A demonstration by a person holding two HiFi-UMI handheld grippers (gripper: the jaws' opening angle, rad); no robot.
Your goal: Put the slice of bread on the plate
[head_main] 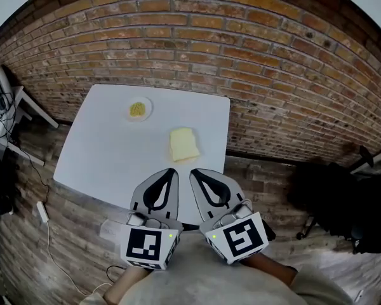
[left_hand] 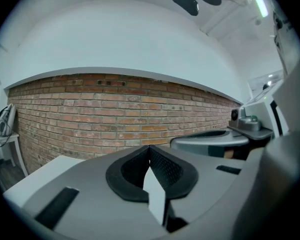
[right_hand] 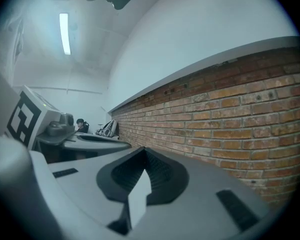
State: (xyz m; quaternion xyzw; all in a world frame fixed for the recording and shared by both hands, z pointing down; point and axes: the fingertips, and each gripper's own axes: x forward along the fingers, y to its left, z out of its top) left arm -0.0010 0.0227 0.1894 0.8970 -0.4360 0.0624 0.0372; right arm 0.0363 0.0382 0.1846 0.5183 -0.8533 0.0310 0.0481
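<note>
Head view shows the slice of bread (head_main: 184, 145) lying flat on the white counter (head_main: 101, 151), just beyond your two tools. It sits well apart from the small plate (head_main: 150, 108), which stands farther back and to the left and carries a little yellowish heap. The bread is not on the plate.

The slice is a bit longer than it is wide. Its long axis runs away from you toward the brick wall (head_main: 241, 62), with the far end leaning slightly left. Which end is the top of the loaf I can't tell.

Your left hand-held gripper (head_main: 170, 172) and right hand-held gripper (head_main: 194, 173) are side by side close to your body, tips showing over the counter's near edge. Both point roughly level toward the wall. In the left gripper view and the right gripper view, each pair of jaws is pressed together with nothing between them.

I read that as a carrying posture rather than a grasp. With the slice flat, you would need to open the jaws and come in low along an edge to lift it.
</note>
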